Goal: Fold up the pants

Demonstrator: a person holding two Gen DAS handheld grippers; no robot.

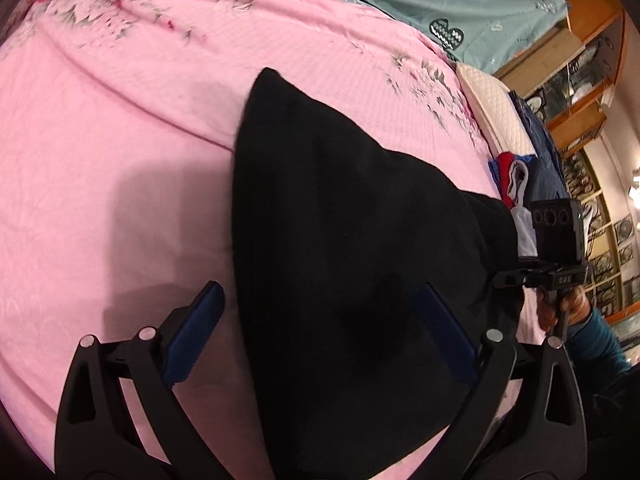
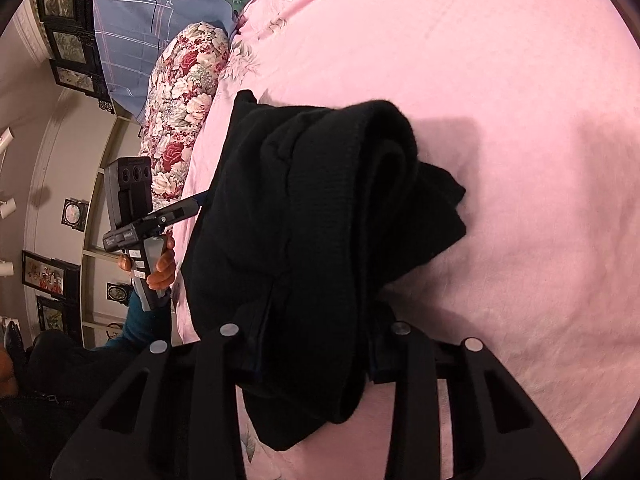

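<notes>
The black pants lie bunched in a thick fold on the pink bedsheet. My left gripper is open wide, its blue pads on either side of the near end of the fabric, not pinching it. In the right wrist view the pants form a rolled heap, and my right gripper is shut on the near edge of that heap, with cloth bulging between the fingers. A hand holds the left gripper at the pants' left side. The right gripper's fingertips are hidden by fabric in the left wrist view.
A floral pillow and a blue checked cloth lie at the bed's edge. A teal blanket, a quilted white pillow and red and blue clothes sit on the far side. Wooden shelves stand beyond.
</notes>
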